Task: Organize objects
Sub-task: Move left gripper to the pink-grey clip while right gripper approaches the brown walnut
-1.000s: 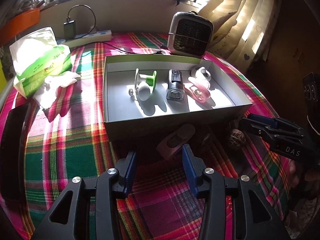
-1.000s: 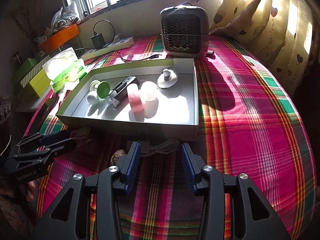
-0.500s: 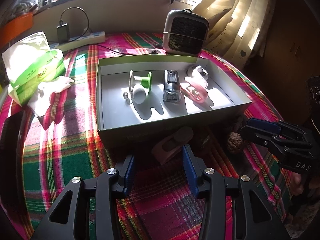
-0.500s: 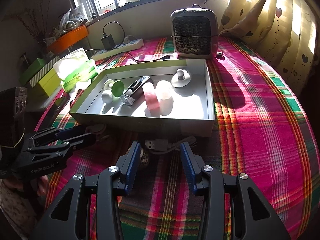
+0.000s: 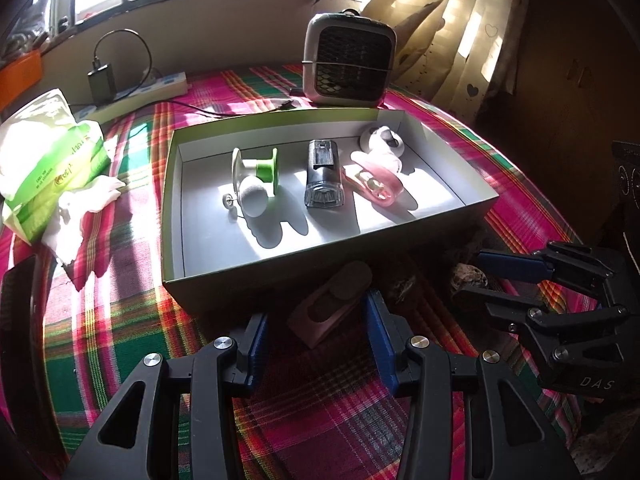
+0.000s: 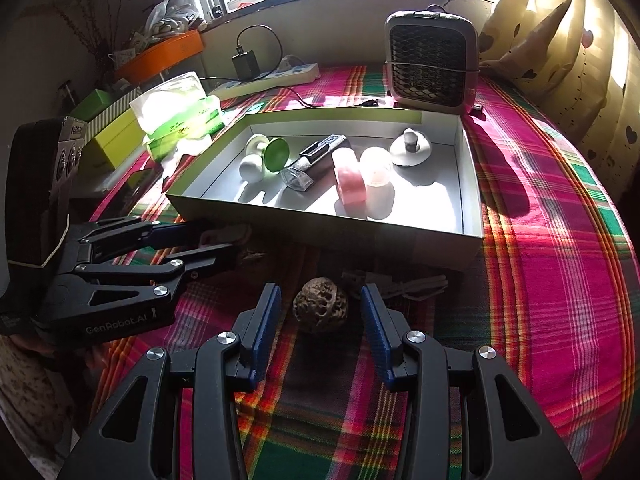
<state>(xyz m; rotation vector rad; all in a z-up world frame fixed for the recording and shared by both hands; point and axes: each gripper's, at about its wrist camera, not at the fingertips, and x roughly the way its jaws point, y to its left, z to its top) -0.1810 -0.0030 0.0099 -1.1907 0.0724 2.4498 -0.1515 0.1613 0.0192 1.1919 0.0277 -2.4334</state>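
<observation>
Straddling the pink case (image 5: 330,306), left gripper (image 5: 316,344) fingers spread; right gripper (image 6: 320,322) fingers spread around the walnut (image 6: 320,311), box (image 6: 360,228) at 12 o'clock.

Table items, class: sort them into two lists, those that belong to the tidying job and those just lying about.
Belonging to the job:
box
pink case
rough brown ball
keys
left hand-held gripper
right hand-held gripper

Just lying about:
heater
tissue pack
power strip
orange tray
</observation>
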